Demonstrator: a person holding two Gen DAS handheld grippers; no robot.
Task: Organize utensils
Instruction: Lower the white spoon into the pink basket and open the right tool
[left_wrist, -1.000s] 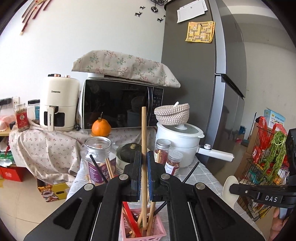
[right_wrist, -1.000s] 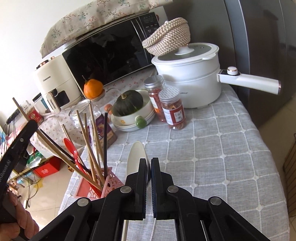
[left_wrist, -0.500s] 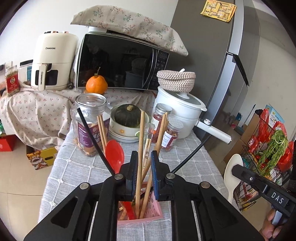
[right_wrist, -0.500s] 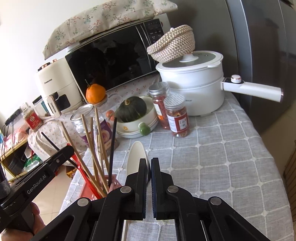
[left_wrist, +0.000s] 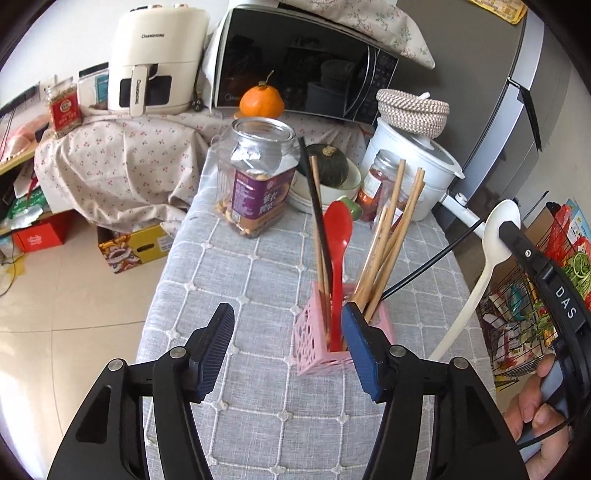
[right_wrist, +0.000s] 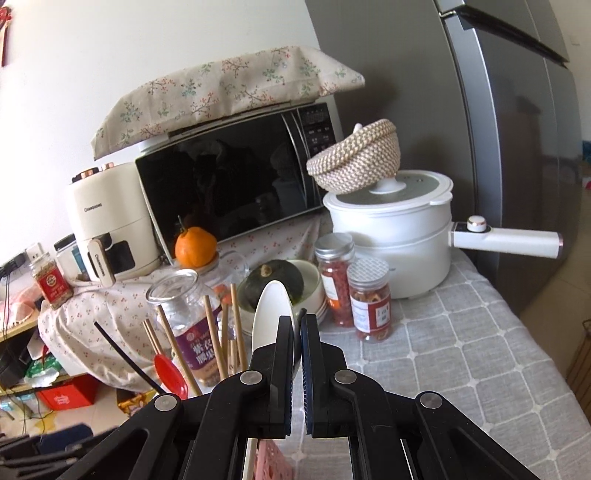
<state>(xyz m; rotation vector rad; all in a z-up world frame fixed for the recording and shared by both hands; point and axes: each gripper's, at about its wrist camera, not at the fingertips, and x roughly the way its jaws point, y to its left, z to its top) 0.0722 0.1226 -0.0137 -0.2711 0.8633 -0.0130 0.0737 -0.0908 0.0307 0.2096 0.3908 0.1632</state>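
Note:
A pink utensil holder (left_wrist: 325, 350) stands on the grey checked tablecloth (left_wrist: 229, 273). It holds several wooden chopsticks (left_wrist: 391, 236), a red spoon (left_wrist: 338, 236) and black chopsticks (left_wrist: 314, 199). My left gripper (left_wrist: 287, 312) hovers just in front of the holder, its jaws opening with nothing between them. Its right finger (left_wrist: 360, 343) overlaps the holder's near side. My right gripper (right_wrist: 297, 323) is shut on a white spoon (right_wrist: 271, 314), bowl end up. In the left wrist view that spoon (left_wrist: 496, 229) hangs to the right of the holder, with a hand (left_wrist: 535, 417) below it.
Behind the holder stand a nut jar (left_wrist: 258, 177), a bowl with a dark squash (left_wrist: 328, 166), two spice jars (right_wrist: 369, 299) and a white pot (right_wrist: 399, 225) with a long handle. A microwave (right_wrist: 229, 184), an air fryer (right_wrist: 110, 218) and a fridge (right_wrist: 509, 147) line the back. The table edge drops to the floor at left.
My left gripper let go of a wooden chopstick, which now stands in the holder, then opened wide and tipped downward. My right gripper carried the white spoon nearer the holder.

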